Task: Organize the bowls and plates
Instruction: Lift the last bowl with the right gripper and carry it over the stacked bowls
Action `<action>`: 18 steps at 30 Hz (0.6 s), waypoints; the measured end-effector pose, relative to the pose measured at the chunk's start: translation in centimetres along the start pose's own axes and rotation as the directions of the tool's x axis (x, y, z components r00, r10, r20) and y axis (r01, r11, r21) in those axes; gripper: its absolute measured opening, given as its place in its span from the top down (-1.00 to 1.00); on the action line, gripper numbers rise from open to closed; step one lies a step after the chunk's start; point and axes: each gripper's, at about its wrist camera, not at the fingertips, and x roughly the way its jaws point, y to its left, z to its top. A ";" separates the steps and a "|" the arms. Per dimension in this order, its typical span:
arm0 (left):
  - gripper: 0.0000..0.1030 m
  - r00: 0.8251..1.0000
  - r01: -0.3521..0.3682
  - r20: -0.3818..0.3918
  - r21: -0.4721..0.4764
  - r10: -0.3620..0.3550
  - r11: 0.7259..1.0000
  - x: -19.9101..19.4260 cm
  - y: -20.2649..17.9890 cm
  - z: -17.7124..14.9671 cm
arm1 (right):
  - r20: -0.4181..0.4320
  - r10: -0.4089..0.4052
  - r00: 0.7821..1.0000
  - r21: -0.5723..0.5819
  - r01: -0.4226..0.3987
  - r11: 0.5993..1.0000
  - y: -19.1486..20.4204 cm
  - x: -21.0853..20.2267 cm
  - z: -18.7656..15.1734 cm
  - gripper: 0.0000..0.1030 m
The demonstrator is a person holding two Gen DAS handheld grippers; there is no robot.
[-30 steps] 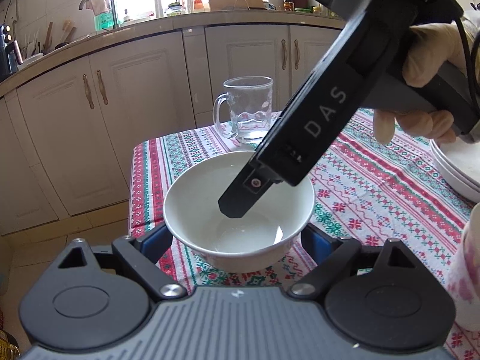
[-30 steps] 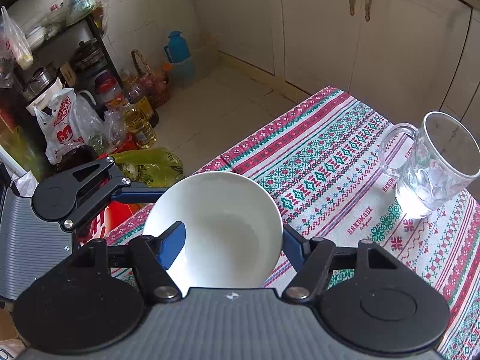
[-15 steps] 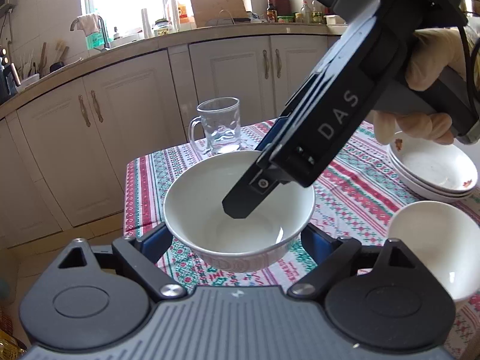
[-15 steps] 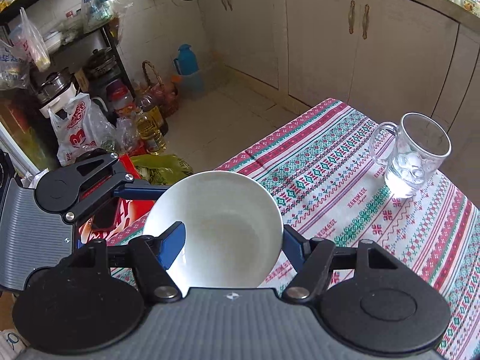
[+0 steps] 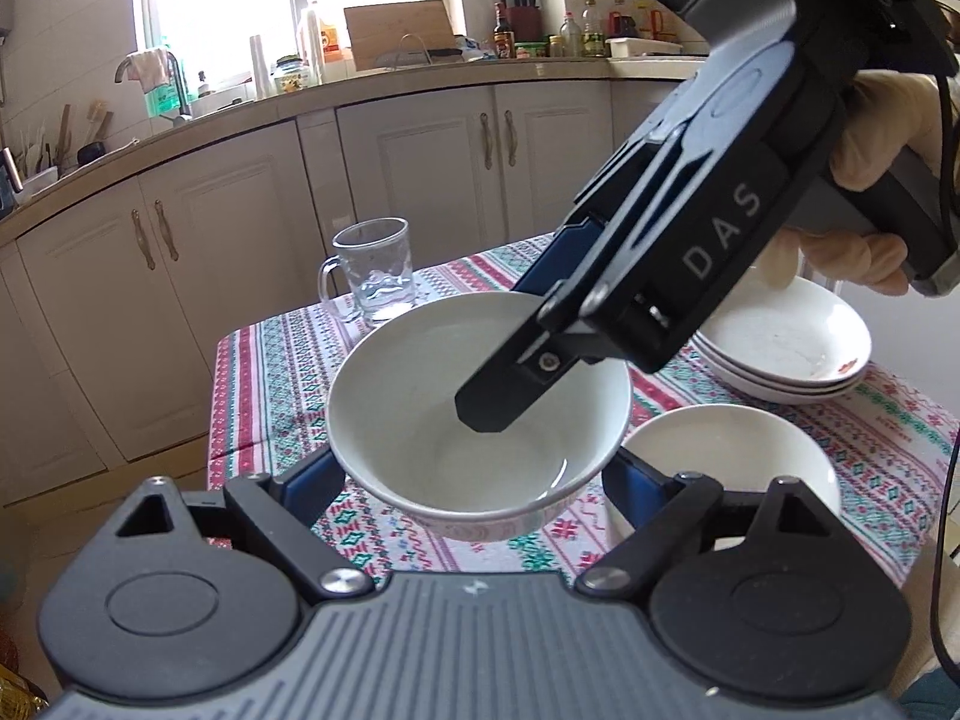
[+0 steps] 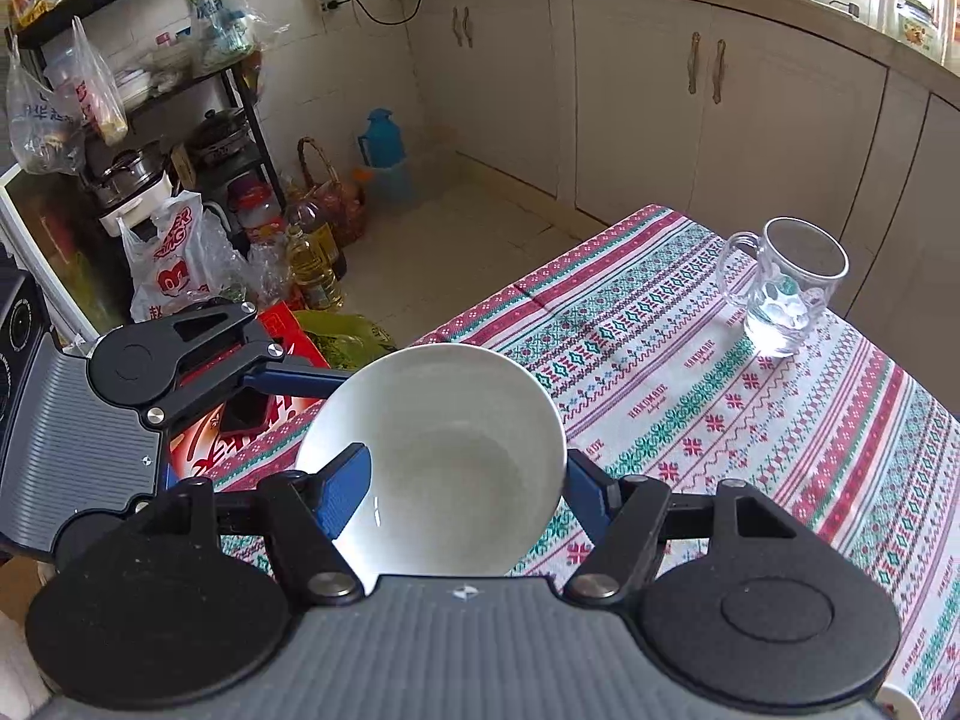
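Right gripper covers the far-right rim of the white bowl; its outer finger hidden behind the wall. Second bowl, at 4 o'clock of the first, partly blocked by the left gripper's linkage. Plate stack at 2 o'clock: left part hidden by the gripper body. Counter bottles too small to read.

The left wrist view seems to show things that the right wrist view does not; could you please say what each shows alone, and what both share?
Only the left wrist view shows the second white bowl, the stack of plates, the window and the right gripper pinching the rim. Only the right wrist view shows the cluttered shelf, blue thermos and oil bottle. Both show the held white bowl, glass mug and patterned tablecloth.
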 end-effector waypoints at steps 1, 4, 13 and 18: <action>-0.78 1.000 0.004 0.001 0.001 -0.004 1.000 -0.1 -0.2 0.0 | 0.003 -0.005 1.000 -0.001 0.005 1.000 0.2 -0.4 -0.3 -0.45; -0.78 1.000 0.019 0.002 0.005 -0.019 1.000 -0.5 -1.3 -0.1 | 0.010 -0.012 1.000 0.002 0.012 1.000 0.5 -1.4 -1.2 -0.45; -0.78 0.998 0.061 0.004 0.022 -0.061 0.998 -1.3 -3.8 -0.1 | 0.014 -0.045 0.999 0.000 0.045 0.999 1.2 -4.1 -3.6 -0.45; -0.78 0.996 0.090 0.003 0.026 -0.090 0.996 -1.4 -5.1 0.0 | 0.009 -0.063 0.998 0.017 0.062 0.998 1.1 -5.3 -5.2 -0.45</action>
